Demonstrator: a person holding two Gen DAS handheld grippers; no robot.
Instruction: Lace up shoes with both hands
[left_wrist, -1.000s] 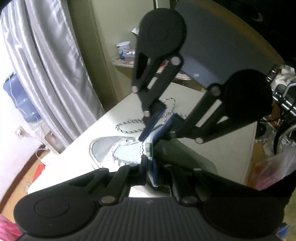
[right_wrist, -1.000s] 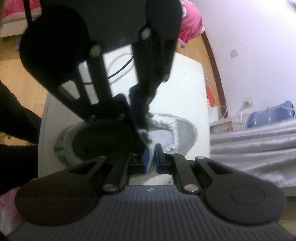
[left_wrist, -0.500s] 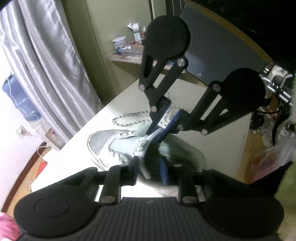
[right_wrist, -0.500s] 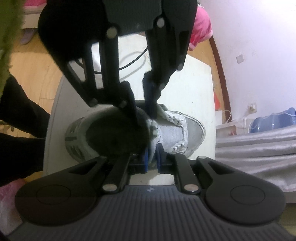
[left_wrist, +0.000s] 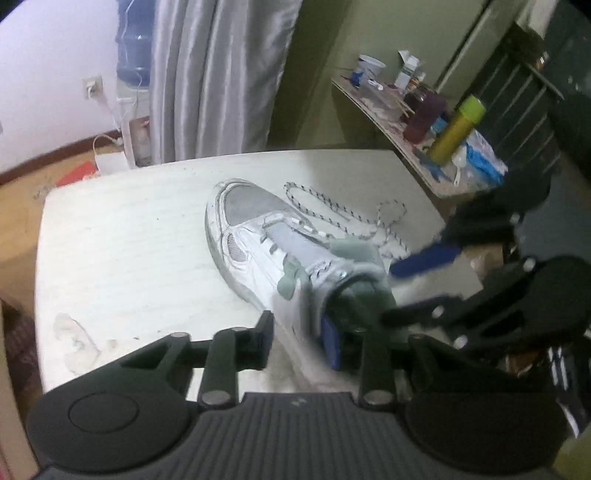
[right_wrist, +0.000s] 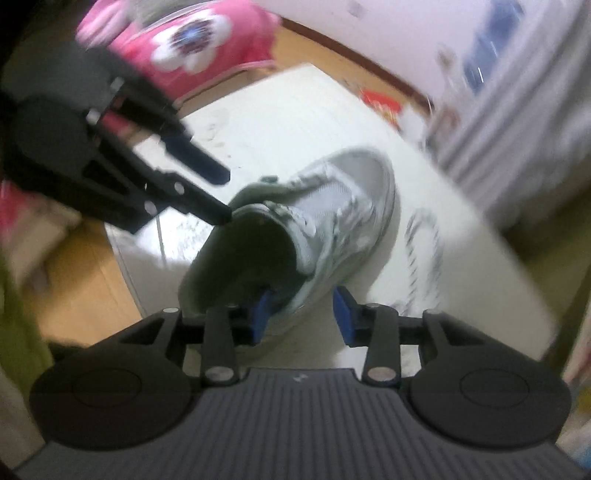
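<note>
Shoe (left_wrist: 266, 251) on table (left_wrist: 122, 236), toe pointing away from me; lace (left_wrist: 325, 210) beside it nearest my right gripper (right_wrist: 303, 314), opening astride the collar; left gripper (left_wrist: 299, 339) closing, collar between, neither gripping.

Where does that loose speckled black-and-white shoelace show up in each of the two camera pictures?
Left wrist view: the speckled black-and-white shoelace lies looped on the white table, right of centre, beyond the white and grey sneaker.
Right wrist view: it is a blurred streak at centre right, right of the sneaker.
Shared landmark: the sneaker, with the lace beside it on the same side.
</note>
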